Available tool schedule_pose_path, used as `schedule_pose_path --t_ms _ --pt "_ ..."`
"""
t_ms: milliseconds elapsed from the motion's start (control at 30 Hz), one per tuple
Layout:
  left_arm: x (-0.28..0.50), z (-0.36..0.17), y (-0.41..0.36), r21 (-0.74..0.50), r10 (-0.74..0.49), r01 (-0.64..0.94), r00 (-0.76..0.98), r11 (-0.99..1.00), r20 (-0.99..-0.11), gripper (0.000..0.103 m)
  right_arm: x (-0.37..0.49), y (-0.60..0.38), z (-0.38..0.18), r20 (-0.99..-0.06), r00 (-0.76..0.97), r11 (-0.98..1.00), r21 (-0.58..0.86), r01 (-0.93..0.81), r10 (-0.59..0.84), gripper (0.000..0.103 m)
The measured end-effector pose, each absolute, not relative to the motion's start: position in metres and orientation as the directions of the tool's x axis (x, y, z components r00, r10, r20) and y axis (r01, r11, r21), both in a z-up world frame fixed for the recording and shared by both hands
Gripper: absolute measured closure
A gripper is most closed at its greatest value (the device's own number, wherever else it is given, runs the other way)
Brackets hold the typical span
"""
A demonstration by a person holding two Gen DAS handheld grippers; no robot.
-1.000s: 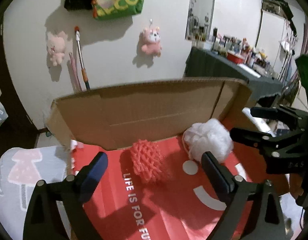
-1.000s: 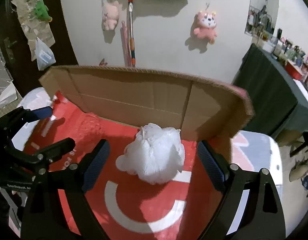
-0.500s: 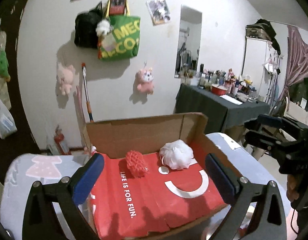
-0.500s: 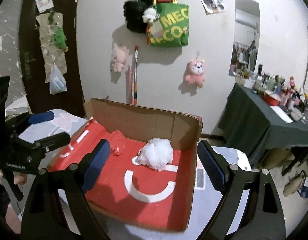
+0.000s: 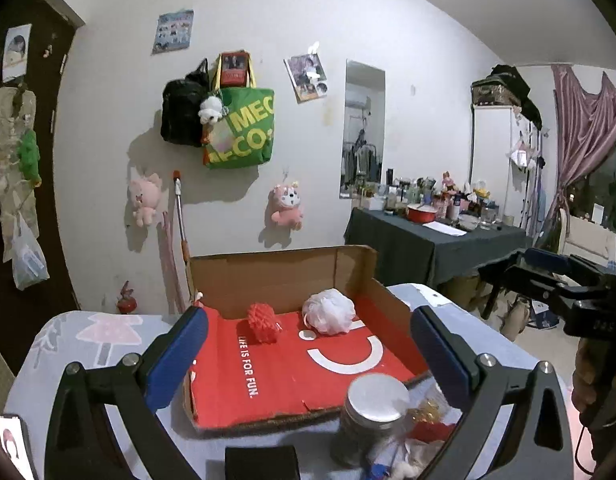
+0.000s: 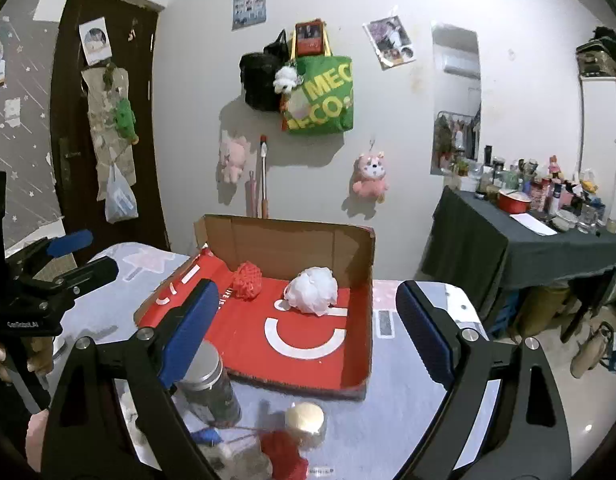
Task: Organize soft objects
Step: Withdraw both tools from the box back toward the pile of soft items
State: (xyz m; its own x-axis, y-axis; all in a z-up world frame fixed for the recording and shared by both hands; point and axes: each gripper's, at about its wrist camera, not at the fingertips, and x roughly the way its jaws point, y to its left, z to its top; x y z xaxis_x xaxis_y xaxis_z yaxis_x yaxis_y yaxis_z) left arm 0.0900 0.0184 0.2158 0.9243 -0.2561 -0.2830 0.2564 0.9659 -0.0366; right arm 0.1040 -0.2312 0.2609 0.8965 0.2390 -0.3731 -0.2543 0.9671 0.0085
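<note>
1. Currently both grippers empty: left gripper [image 5: 308, 344] fingers wide apart, right gripper [image 6: 308, 320] fingers apart too, nothing btwn either pair.
2. Red bath pouf [image 6: 248, 276] and white bath pouf [image 6: 312, 290] sit in the red-lined cardboard box [image 6: 308, 360], near its back wall at 12 o'clock.
3. Risk: metal-lidded jar [image 6: 206, 380] and small cap-topped jar [image 6: 306, 420] stand on the worktop at 6 o'clock w/ red yarn-like clutter [image 6: 284, 452]; a low pass could topple them.
4. Risk: netting snags on a finger edge.
</note>
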Motion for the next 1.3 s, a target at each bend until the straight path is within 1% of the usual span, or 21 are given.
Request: schedule_pose_path --t_ms 200,333,367,400,500,600,733,867,967,1167,1300 --pt "0.048 0.204 0.014 -0.030 -0.254 0.254 0.940 0.967 -0.227 0.000 0.060 -0.235 0.247 -0.308 0.926 0.972 -0.016 -0.234 0.217 0.012" --pt "0.027 0.188 0.009 -0.019 -0.262 0.265 0.938 0.964 -0.228 0.000 0.031 -0.233 0.229 -0.258 0.944 0.975 -0.030 -0.219 0.204 0.011" --pt "0.025 0.185 0.009 -0.026 -0.268 0.269 0.936 0.963 -0.230 0.000 0.024 -0.231 0.224 -0.251 0.947 0.976 -0.039 -0.215 0.199 0.003" --pt "0.021 0.180 0.010 -0.040 -0.273 0.271 0.933 0.962 -0.235 0.000 0.019 -0.229 0.221 -0.250 0.948 0.976 -0.044 -0.215 0.198 0.000" --pt "0.012 0.163 0.010 -0.065 -0.284 0.277 0.924 0.959 -0.254 0.000 0.005 -0.227 0.207 -0.249 0.949 0.977 -0.046 -0.209 0.191 0.000" --pt "0.008 0.143 0.009 -0.067 -0.269 0.261 0.918 0.963 -0.292 0.000 -0.002 -0.222 0.188 -0.281 0.940 0.977 -0.038 -0.212 0.193 0.000" --pt "0.001 0.115 0.010 -0.071 -0.258 0.249 0.906 0.966 -0.335 0.000 -0.001 -0.214 0.158 -0.355 0.914 0.976 -0.021 -0.216 0.194 0.000" --pt "0.002 0.085 0.016 -0.081 -0.236 0.223 0.884 0.971 -0.404 0.000 0.001 -0.203 0.127 -0.413 0.889 0.974 -0.022 -0.225 0.196 0.000" --pt "0.007 0.069 0.023 -0.086 -0.215 0.197 0.866 0.977 -0.452 0.000 0.008 -0.196 0.109 -0.461 0.859 0.969 0.004 -0.247 0.221 0.000" --pt "0.015 0.050 0.041 -0.109 -0.186 0.152 0.836 0.982 -0.516 0.000 0.021 -0.184 0.085 -0.522 0.813 0.960 0.050 -0.275 0.260 0.000" --pt "0.021 0.044 0.053 -0.129 -0.186 0.137 0.820 0.982 -0.541 0.000 0.027 -0.180 0.079 -0.542 0.795 0.957 0.063 -0.283 0.271 0.000"
